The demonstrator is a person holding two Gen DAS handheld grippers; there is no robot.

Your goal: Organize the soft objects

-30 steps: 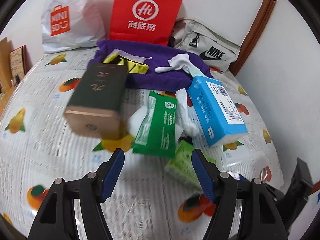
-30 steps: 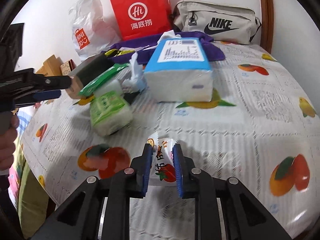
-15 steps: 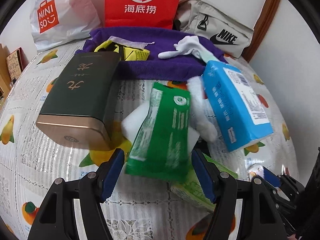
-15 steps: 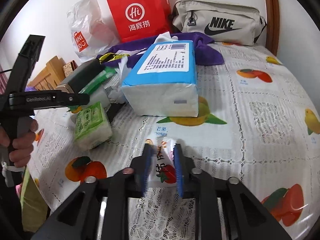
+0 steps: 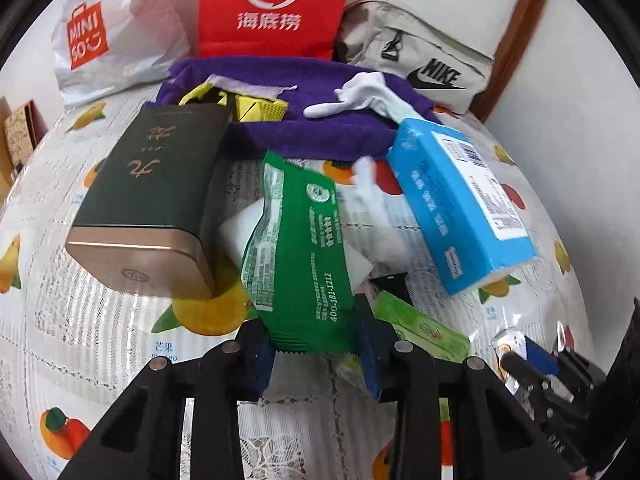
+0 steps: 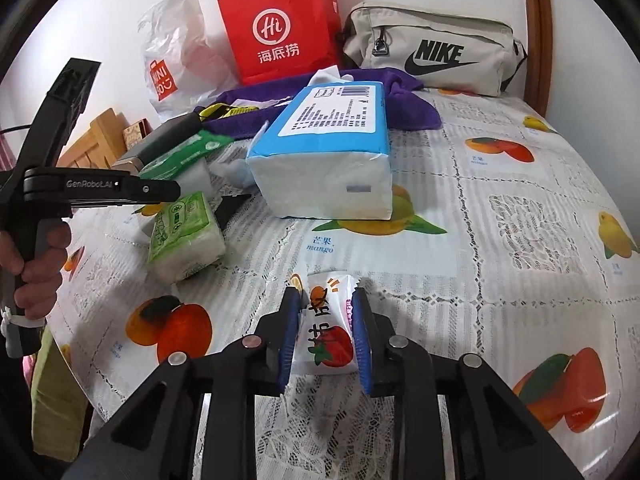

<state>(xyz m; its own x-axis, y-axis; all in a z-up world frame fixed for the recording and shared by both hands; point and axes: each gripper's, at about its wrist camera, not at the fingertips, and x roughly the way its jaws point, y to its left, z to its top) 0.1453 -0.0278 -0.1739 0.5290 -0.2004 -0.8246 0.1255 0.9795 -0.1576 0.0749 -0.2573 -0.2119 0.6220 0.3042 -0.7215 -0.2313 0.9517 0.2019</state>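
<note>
My left gripper (image 5: 316,340) is shut on the near end of a green wipes packet (image 5: 298,256), which lies over a white sponge block (image 5: 240,228). My right gripper (image 6: 325,328) is shut on a small white tissue pack with a strawberry print (image 6: 328,328), just above the tablecloth. A blue tissue pack (image 6: 328,156) lies mid-table; it also shows in the left wrist view (image 5: 456,200). A light green tissue pack (image 6: 184,236) lies left of it, under the left gripper (image 6: 160,192). A purple cloth (image 5: 304,120) holds a white glove (image 5: 356,96).
A dark green tin box (image 5: 152,196) lies left of the wipes. A red paper bag (image 6: 280,28), a white Miniso bag (image 6: 172,56) and a grey Nike pouch (image 6: 436,52) line the back wall. A wooden frame (image 6: 536,32) stands at the right.
My left gripper moved forward over the green wipes packet and closed on its near end. My right gripper moved slightly forward, still holding the strawberry tissue pack.
</note>
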